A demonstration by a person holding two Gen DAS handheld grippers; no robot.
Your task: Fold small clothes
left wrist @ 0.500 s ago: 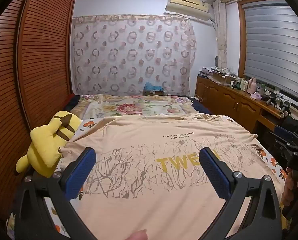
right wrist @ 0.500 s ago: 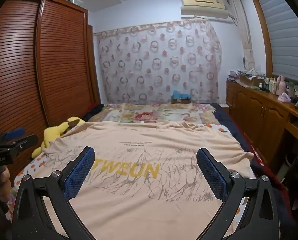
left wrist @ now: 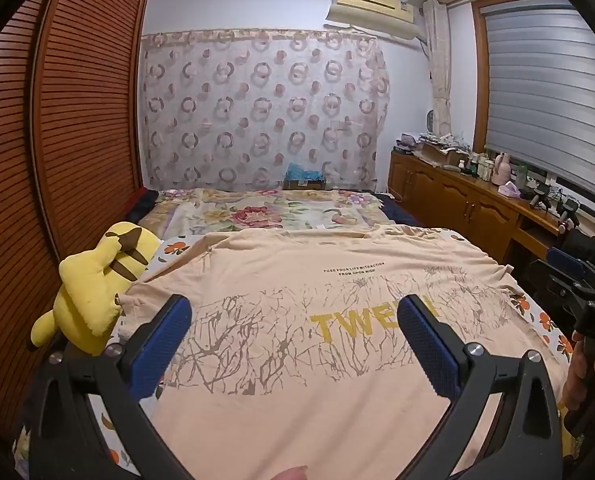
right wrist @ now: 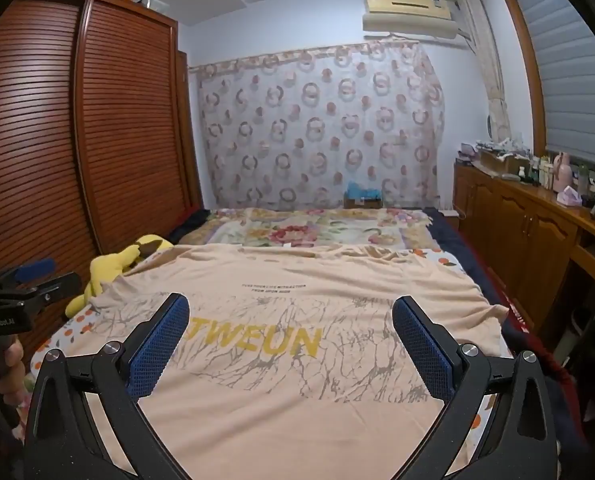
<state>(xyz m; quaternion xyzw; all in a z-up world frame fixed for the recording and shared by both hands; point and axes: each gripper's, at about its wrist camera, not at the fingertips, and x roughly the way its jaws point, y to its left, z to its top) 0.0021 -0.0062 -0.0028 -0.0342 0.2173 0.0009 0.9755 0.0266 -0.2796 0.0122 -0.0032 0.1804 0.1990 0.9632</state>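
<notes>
Peach T-shirt (left wrist: 297, 380) spread flat on bed (left wrist: 265, 216), print facing up, yellow plush toy (left wrist: 97, 284) just beside its left edge; left gripper (left wrist: 295, 344) and right gripper (right wrist: 291, 342) above shirt, jaws wide, holding nothing

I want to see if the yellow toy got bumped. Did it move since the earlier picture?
No. The yellow toy lies in the same spot against the wardrobe, beside the shirt, just as before.
</notes>
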